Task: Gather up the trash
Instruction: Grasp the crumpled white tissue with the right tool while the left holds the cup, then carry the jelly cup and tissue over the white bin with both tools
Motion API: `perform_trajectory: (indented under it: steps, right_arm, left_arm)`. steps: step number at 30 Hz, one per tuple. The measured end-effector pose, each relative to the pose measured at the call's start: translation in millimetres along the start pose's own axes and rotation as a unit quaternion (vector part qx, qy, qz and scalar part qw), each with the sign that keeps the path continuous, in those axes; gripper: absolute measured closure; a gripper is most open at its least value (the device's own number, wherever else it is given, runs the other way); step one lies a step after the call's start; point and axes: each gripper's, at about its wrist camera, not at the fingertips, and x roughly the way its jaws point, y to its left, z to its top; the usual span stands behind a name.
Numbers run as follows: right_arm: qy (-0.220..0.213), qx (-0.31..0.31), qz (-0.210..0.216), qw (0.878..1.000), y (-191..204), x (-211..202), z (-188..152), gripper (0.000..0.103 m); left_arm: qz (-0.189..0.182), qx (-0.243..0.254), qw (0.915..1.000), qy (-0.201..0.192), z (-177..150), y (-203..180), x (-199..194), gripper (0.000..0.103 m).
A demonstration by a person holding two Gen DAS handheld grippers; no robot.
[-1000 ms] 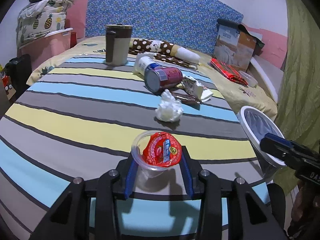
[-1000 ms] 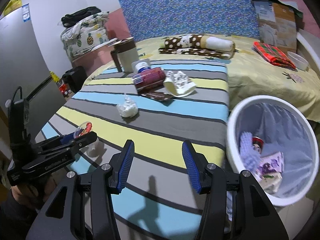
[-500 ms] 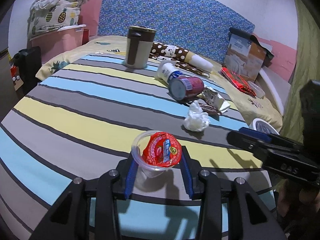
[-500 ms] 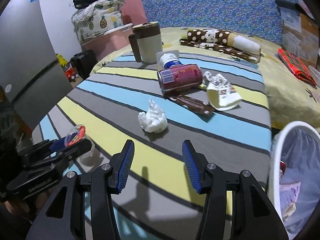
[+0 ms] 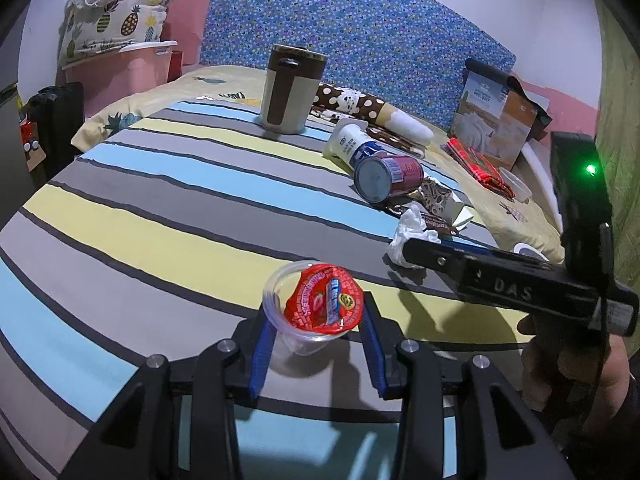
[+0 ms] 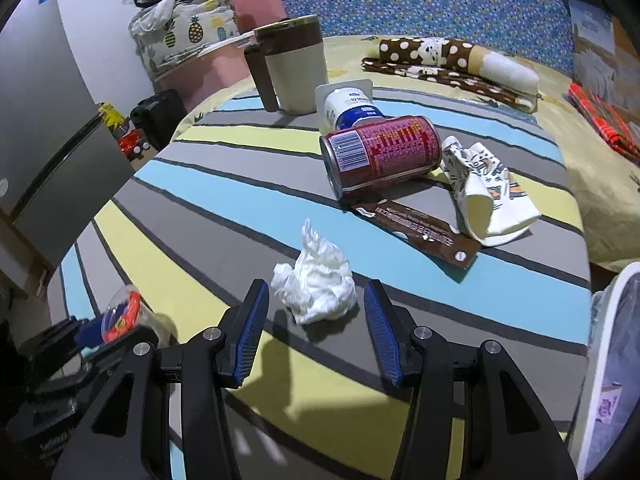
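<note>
On our left, the left gripper [image 5: 314, 344] stays clamped on the jelly cup [image 5: 316, 312], its blue pads pressing the clear wall on both sides and the red foil lid peeled half up. That grip looks the same as a second ago; the cup has only drifted a little across the striped cloth [image 5: 168, 216] with our hand. In the right wrist view the cup shows at the lower left, still in those jaws.

The real change is on the right. A second ago the right gripper [image 6: 316, 332] looked over bare cloth with the bin [image 6: 612, 344] filling its right side. Since then we have swung it across, and now only the bin's white rim shows at the right edge. Its jaws stand apart, holding nothing, and the tissue [image 6: 316, 288] lies on the cloth just ahead of them, centred between the two pads but not yet touched.

Further back and right lie the can [image 6: 384, 156], the brown wrapper [image 6: 420, 228] and the crushed paper cup [image 6: 484, 196], untouched.

So we judge one piece is in hand and a second is lined up. Next we would ease forward and down around the tissue, close, then carry both to the bin.
</note>
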Motion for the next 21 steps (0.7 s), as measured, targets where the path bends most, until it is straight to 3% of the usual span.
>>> perform_trajectory:
  steps: [2,5,21]
  right_arm:
    - [-0.003,0.001,0.003,1.000,-0.3,-0.3,-0.4,0.070]
    - [-0.003,0.005,0.007,1.000,-2.4,-3.6,-3.1,0.076]
    - [-0.038,0.049,0.004,0.998,-35.3,-63.6,-34.0,0.078]
  left_arm:
    - [-0.002,0.002,1.0000,0.001,-0.2,-1.8,0.5,0.061]
    - [-0.004,0.005,1.0000,0.002,0.8,-4.8,1.6,0.062]
    - [-0.041,0.042,0.9982,0.012,2.0,-57.2,-3.4,0.061]
